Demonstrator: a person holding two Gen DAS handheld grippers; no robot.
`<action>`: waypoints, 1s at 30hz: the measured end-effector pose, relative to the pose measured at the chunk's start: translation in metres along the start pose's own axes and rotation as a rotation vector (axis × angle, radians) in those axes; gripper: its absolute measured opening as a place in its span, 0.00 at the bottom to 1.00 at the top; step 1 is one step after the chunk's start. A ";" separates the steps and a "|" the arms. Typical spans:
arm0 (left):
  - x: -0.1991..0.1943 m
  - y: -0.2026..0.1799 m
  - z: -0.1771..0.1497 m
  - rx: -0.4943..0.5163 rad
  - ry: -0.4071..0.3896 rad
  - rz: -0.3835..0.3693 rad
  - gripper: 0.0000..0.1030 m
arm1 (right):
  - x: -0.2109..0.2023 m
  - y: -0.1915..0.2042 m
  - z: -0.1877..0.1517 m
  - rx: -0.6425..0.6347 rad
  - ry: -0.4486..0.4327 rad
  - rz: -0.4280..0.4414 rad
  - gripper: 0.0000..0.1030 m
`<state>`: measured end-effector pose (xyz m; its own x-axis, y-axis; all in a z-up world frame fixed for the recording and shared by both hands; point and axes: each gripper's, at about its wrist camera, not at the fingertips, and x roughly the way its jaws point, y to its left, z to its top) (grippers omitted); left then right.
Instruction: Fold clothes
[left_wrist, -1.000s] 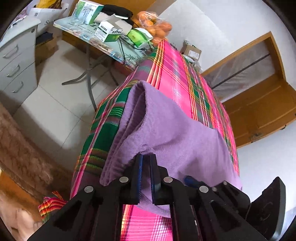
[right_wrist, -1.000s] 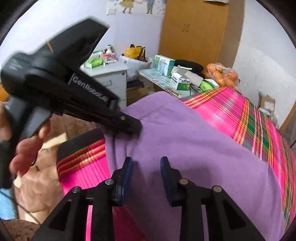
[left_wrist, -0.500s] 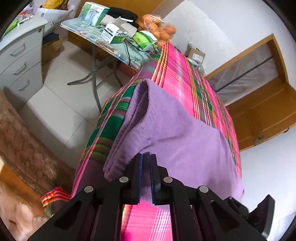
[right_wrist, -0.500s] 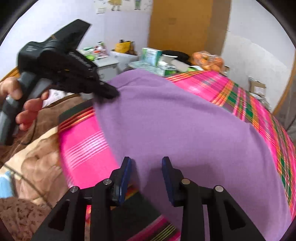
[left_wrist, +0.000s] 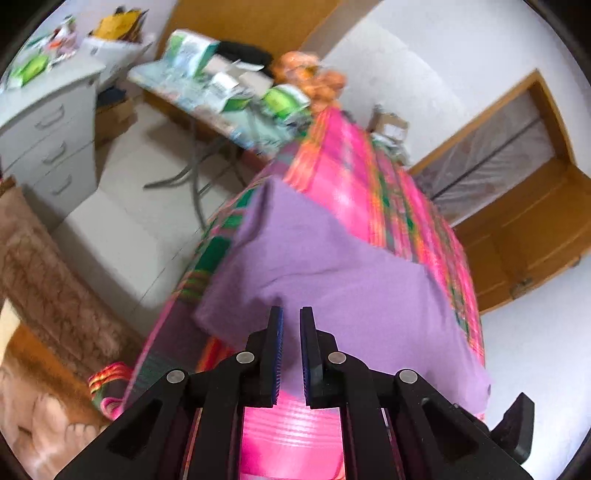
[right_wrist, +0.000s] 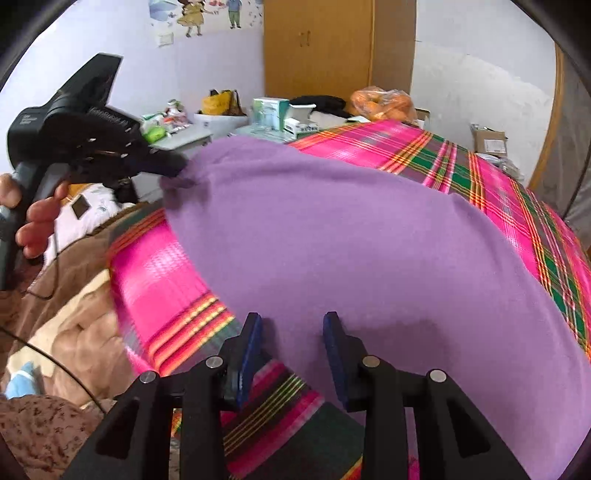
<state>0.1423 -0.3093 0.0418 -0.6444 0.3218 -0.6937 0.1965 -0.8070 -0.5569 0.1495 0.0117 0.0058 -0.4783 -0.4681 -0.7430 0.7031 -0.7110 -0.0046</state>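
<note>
A purple cloth (left_wrist: 332, 266) lies folded on a bed with a pink and green plaid cover (left_wrist: 369, 192). My left gripper (left_wrist: 291, 325) sits at the cloth's near left corner. Its jaws are opening by a narrow gap, and the cloth's edge is still between the pads. In the right wrist view the left gripper (right_wrist: 177, 168) pinches that corner of the purple cloth (right_wrist: 351, 240), held by a hand (right_wrist: 33, 221). My right gripper (right_wrist: 291, 328) stands open over the cloth's near edge, with nothing gripped. Part of its black body (left_wrist: 517, 424) shows at lower right.
A cluttered folding table (left_wrist: 207, 96) with boxes and a bag of oranges (left_wrist: 310, 74) stands past the bed's far end. A grey drawer unit (left_wrist: 48, 122) is at the left. A brown blanket (right_wrist: 74, 325) lies beside the plaid cover (right_wrist: 159, 266). A wooden wardrobe (right_wrist: 317, 44) stands behind.
The left gripper has risen and pulled back with the cloth's corner, and its gap has widened slightly. The right gripper has slid sideways along the cloth's near edge, still open.
</note>
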 end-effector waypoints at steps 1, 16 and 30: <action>0.001 -0.006 0.000 0.011 0.000 -0.012 0.14 | -0.004 -0.006 0.000 0.018 -0.013 -0.016 0.34; 0.065 -0.030 -0.002 0.019 0.112 -0.023 0.16 | -0.038 -0.178 -0.026 0.406 -0.050 -0.403 0.34; 0.083 -0.016 0.003 -0.043 0.134 -0.097 0.16 | 0.014 -0.231 0.006 0.439 0.050 -0.431 0.33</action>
<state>0.0839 -0.2715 -0.0055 -0.5579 0.4627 -0.6890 0.1718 -0.7478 -0.6413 -0.0224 0.1661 0.0001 -0.6382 -0.0733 -0.7664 0.1650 -0.9853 -0.0431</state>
